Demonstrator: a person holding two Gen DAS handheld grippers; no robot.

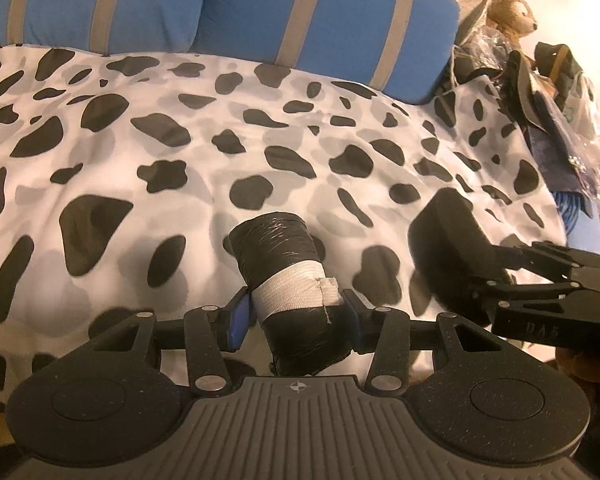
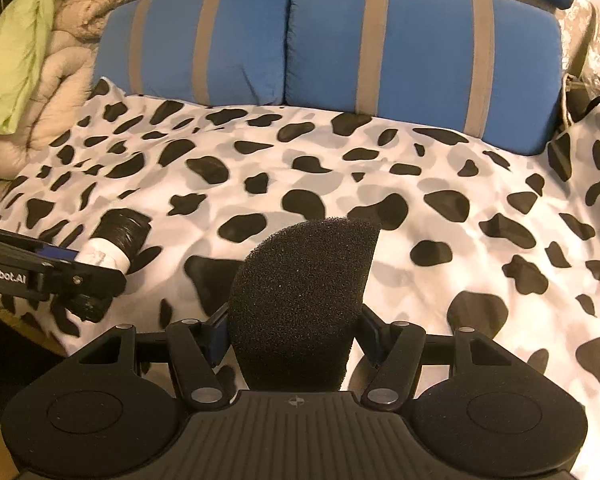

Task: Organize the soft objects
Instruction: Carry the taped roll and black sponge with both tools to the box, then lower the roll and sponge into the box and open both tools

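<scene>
The left tongs [image 1: 296, 312] clench a black roll [image 1: 288, 264] with a white band, held above the spotted bedspread [image 1: 140, 128]. Just to its right, the right tongs [image 2: 294, 330] grip a black foam piece [image 2: 300, 300] over the same bed, facing two blue pillows [image 2: 380, 48].

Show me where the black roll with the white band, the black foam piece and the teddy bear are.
Black roll [image 1: 276, 248]: left wrist view, its black wrapped upper part.
Black foam piece [image 2: 300, 292]: right wrist view, middle of its face.
Teddy bear [image 1: 510, 10]: left wrist view, its head.
</scene>
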